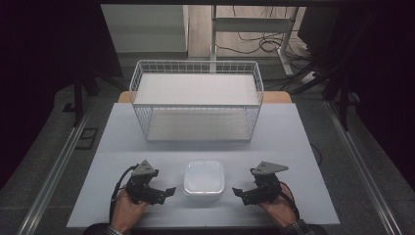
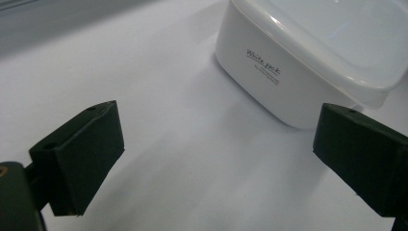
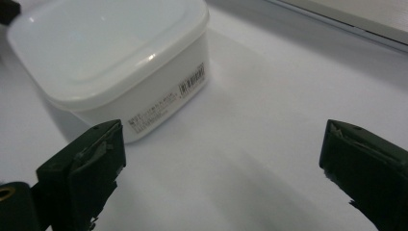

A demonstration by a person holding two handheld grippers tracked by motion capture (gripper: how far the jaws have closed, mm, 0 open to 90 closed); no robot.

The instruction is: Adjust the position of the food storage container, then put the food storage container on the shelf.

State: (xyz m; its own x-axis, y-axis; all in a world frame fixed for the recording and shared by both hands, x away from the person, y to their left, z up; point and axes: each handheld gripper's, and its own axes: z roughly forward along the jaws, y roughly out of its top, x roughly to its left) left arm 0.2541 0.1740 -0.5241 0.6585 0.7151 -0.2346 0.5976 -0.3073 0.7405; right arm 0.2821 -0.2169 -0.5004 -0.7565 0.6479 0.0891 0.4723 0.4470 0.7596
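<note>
**Two-sided approach to the lidded container**

Left tongs and right tongs are held wide open, nothing between the jaws. The white lidded container sits between them on the table, apart from both, the wire basket at 12 o'clock. Judgement: both tongs should be brought in level, from 9 and 3 o'clock, with the walls taken below the lid rim so the lid is not popped.

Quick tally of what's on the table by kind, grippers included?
White lidded container: 1
White wire basket: 1
Handheld grippers: 2, the left gripper and the right gripper, both open and empty
Total: 4
</note>
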